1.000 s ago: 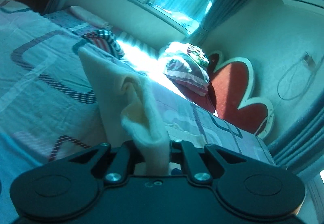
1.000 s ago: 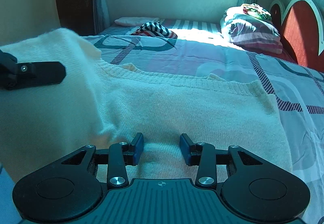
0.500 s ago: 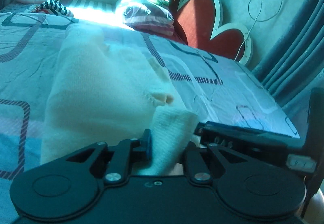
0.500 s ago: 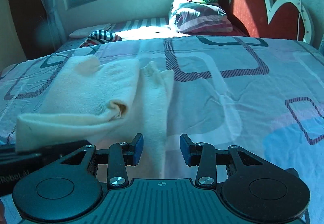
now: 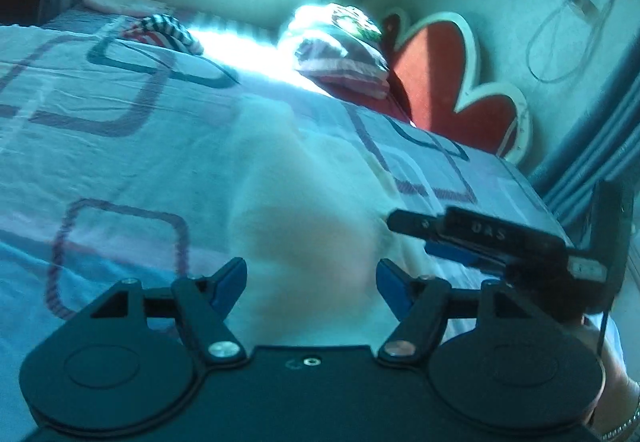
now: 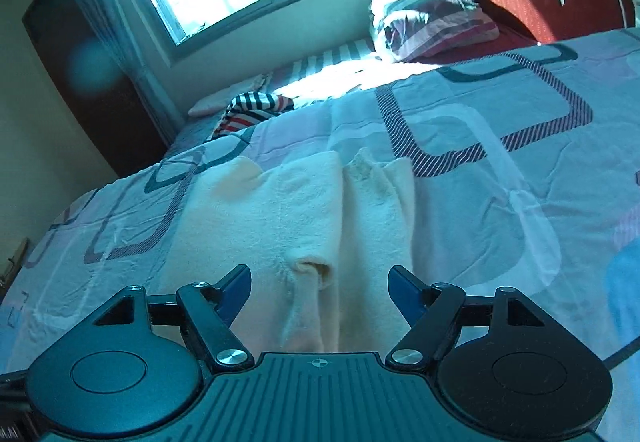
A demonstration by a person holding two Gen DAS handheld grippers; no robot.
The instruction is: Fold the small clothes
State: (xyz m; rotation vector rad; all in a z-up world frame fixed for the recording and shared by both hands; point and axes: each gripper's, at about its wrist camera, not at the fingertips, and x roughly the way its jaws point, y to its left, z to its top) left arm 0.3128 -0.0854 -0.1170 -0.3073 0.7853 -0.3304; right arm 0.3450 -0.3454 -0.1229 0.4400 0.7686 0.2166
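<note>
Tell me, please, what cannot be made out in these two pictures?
- Left wrist view: the sweater is smeared by motion blur, so its folds are unreadable.
- Right wrist view: the sweater's near edge is hidden behind the right claw.
- Left wrist view: the hand is cut off by the frame edge.

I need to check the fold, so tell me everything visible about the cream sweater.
The cream sweater is a soft, fuzzy knit lying flat on the patterned bedsheet, folded lengthwise into a long strip, one panel overlapping another with a rolled edge near the camera. Neither open gripper grips it; the right gripper hovers over its near end.
</note>
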